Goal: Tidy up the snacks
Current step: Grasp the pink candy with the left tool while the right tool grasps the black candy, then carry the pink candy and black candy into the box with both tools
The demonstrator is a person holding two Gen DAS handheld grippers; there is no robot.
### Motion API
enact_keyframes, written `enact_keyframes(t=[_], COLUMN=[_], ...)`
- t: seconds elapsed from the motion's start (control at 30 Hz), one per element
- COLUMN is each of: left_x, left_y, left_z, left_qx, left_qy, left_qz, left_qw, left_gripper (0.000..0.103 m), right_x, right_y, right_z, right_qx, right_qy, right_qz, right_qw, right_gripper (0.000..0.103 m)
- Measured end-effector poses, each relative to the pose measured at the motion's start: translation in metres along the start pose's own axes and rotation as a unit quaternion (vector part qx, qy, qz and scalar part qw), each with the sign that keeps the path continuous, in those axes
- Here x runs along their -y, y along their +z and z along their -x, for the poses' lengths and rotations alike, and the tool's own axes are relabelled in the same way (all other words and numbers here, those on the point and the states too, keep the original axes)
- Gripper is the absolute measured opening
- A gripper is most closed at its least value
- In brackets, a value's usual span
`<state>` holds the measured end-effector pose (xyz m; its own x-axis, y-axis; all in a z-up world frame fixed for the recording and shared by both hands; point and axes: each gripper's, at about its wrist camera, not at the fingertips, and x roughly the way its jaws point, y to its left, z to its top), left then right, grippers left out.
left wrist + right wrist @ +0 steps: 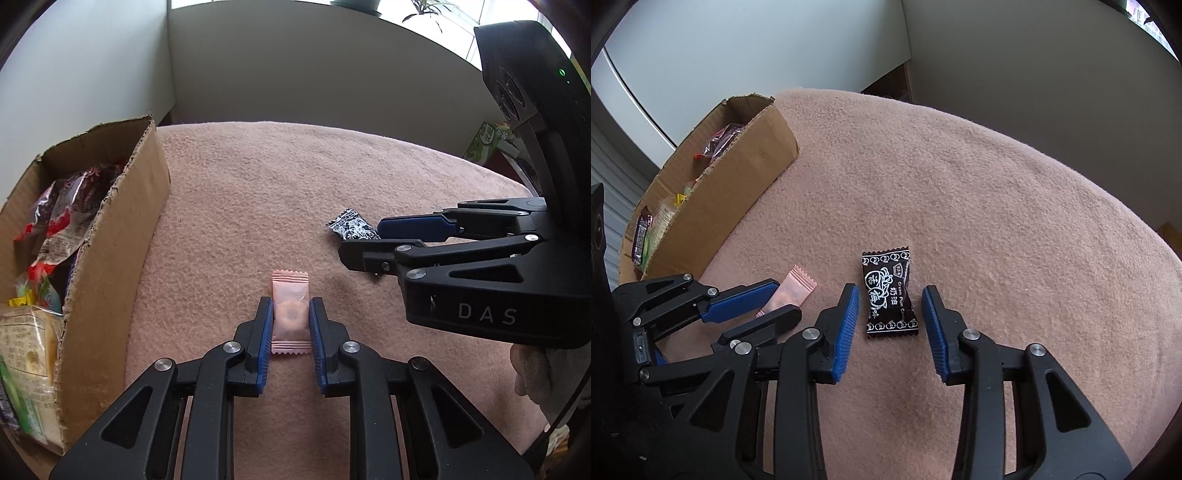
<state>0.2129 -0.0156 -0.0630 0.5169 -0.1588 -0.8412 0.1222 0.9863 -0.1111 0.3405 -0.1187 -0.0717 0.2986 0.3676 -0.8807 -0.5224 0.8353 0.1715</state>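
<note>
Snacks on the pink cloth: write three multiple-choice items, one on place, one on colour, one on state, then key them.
1. Where does the cardboard box stand in the left wrist view?
A. left of the pink candy
B. right of the black candy
C. under the right gripper

2. What colour is the wrapper between the left gripper's fingers?
A. green
B. pink
C. black

3. How does the right gripper stand to the black candy?
A. clamped on it, lifted
B. pads on either side, gaps showing
C. far from it

Key: 1 A, the box sits at the cloth's left edge. 2 B, the pink candy lies between the blue pads. 3 B, cloth shows between each pad and the wrapper.
</note>
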Motion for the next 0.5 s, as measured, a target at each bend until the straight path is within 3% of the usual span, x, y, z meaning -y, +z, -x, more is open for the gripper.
enact_keyframes(t=[0.07, 0.5], left_x=[-0.002, -0.014], left_y=[0.001, -0.006], left_z=[-0.001, 0.017], left_qx=[0.002, 0.014], left_qy=[0.0, -0.013], left_qz=[0.003, 0.019], left_qw=[1.0, 0.9996], left_gripper=[0.018, 0.017], right_x=[0.002, 0.006], right_y=[-0.003, -0.025], right_z=[0.002, 0.026], right_qx=[0.002, 0.023], right_qy=[-0.003, -0.005], right_qz=[-0.004, -0.034], right_qw=[1.0, 0.999], right_gripper=[0.027, 0.027])
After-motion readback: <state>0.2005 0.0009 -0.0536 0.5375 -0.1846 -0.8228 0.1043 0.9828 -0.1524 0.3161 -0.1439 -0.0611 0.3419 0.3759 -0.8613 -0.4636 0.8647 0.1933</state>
